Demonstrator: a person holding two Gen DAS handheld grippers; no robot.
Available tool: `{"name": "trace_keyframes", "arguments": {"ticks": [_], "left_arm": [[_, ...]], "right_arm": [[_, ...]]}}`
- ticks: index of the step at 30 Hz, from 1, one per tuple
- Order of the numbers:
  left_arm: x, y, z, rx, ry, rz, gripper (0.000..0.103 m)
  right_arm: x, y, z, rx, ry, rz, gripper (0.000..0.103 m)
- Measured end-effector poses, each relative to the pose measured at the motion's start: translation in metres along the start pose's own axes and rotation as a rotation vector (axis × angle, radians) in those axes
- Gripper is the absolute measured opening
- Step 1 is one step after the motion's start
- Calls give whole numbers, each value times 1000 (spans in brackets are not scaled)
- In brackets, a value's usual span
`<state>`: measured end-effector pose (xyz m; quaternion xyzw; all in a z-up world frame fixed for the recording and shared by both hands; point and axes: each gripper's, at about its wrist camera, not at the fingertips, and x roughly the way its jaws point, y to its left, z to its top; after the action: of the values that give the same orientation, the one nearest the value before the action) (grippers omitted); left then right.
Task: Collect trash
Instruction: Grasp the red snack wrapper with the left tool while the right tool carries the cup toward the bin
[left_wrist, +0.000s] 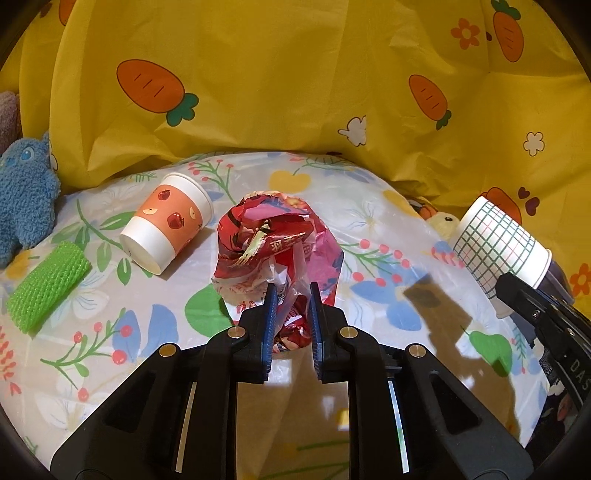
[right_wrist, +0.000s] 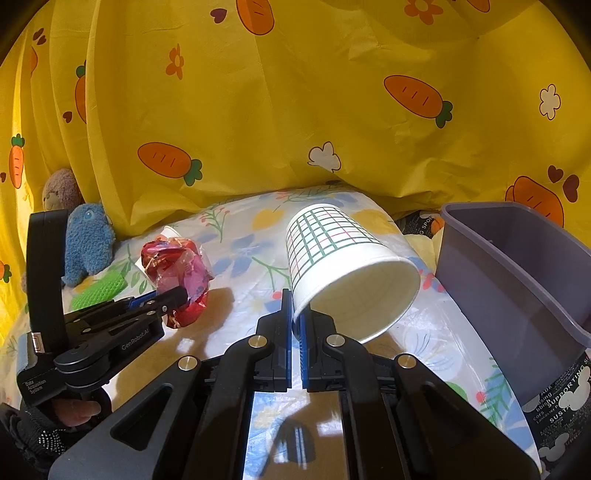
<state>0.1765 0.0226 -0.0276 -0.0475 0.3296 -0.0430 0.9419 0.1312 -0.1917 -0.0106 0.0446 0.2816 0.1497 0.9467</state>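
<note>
Blue-padded fingers of the left gripper (left_wrist: 291, 295) sit closest to the lens, closed on the lower end of a crumpled red wrapper (left_wrist: 275, 251). The jaws stand narrow, with wrapper film bunched between the pads. In the right wrist view the wrapper appears lifted clear of the floral tablecloth (right_wrist: 240, 254), its shadow falling beneath it; the grip on the loose lower end probably serves to carry the whole bundle without crushing it further.

Right gripper (right_wrist: 295, 314): jaws nearly shut, pinching the rim wall of a grid-pattern paper cup (right_wrist: 332, 251). The cup hangs tilted, its mouth turned down toward the camera and its base pointing up and away. A rim pinch suits thin paper, since the wall is the only part narrow enough for the pads. The cup is held near a grey bin (right_wrist: 509, 266), which stands at the right edge of the table; the bin is judged to be the collection point.

Pose: both grippers point forward across the table toward the yellow carrot-print curtain (left_wrist: 295, 74), the left one lying to the left of the right one and angled inward.

Remaining trash on the cloth: an apple-print paper cup (left_wrist: 166, 221) lying on its side and a green mesh sleeve (left_wrist: 48, 288) beside it. A blue plush toy (left_wrist: 26, 199) sits at the far left.
</note>
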Motion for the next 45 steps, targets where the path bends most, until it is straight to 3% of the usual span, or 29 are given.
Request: {"name": "trace_keyframes", "arguments": {"ticks": [12,26,33,45], "left_arm": [[-56,-18,-11,40,-68,-35,16],[-74,-76,-7,129,-93,-120,16],[-70,-120,6,189,-100,-194,16],[-41,-217,35,282,-84,-330,16]], "right_arm": [[-40,6,-11,-22,-28,0,4],[-74,-15,-13,-15,-69,-71,4],[-87,-45,-3,7,-99,-139,4],[-88,-131,18,130,-121,-323,4]]}}
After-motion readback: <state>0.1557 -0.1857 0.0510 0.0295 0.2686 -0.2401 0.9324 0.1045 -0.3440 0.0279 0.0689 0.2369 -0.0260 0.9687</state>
